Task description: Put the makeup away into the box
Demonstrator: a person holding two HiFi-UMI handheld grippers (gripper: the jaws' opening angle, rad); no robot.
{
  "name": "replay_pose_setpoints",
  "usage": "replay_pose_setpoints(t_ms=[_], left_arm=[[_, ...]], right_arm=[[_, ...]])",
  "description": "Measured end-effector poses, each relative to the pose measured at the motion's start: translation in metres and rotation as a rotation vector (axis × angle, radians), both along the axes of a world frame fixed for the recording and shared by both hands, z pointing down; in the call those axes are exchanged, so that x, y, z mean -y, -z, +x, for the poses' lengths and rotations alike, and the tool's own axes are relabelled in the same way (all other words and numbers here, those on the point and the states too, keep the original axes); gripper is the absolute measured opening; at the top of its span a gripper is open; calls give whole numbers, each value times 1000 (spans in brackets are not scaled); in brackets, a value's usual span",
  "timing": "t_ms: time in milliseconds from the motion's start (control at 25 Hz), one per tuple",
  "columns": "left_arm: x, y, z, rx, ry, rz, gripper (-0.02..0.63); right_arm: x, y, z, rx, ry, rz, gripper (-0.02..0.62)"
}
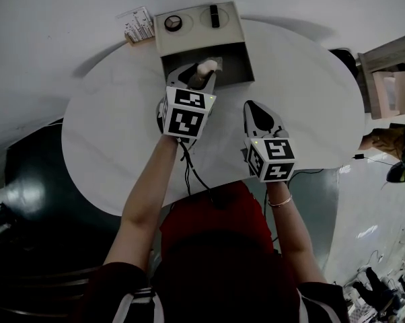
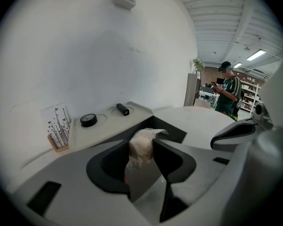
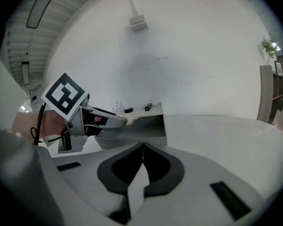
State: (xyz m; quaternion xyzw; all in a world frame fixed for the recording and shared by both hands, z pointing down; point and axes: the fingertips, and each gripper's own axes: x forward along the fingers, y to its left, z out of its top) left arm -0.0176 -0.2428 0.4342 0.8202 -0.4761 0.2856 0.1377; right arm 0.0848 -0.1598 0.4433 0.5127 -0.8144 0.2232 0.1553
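A beige box (image 1: 237,66) sits at the far side of the round white table, its open compartment facing me. My left gripper (image 1: 205,68) is shut on a pale beige makeup sponge in clear wrap (image 2: 141,147), holding it at the front edge of the box's open compartment (image 2: 176,133). On the box's top shelf lie a round black compact (image 1: 173,23) and a small black tube (image 1: 214,15). My right gripper (image 1: 255,106) hangs over the table to the right of the left one, shut with nothing in it; its tips meet in the right gripper view (image 3: 142,147).
A small card holder with patterned cards (image 1: 138,25) stands left of the box. A person in a green shirt (image 2: 230,94) stands far off by shelves. Wooden furniture (image 1: 391,79) sits beyond the table's right edge (image 1: 350,113).
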Motion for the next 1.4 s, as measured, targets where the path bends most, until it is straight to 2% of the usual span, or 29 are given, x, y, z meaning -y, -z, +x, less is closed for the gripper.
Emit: replay_pose_setpoints(t_ms=[320, 1400], left_arm=[[17, -21, 8, 30, -5, -46, 181], [28, -60, 14, 224, -69, -198, 183]], right_arm=[[10, -14, 6, 5, -1, -33, 15], [14, -29, 15, 6, 5, -75, 15]])
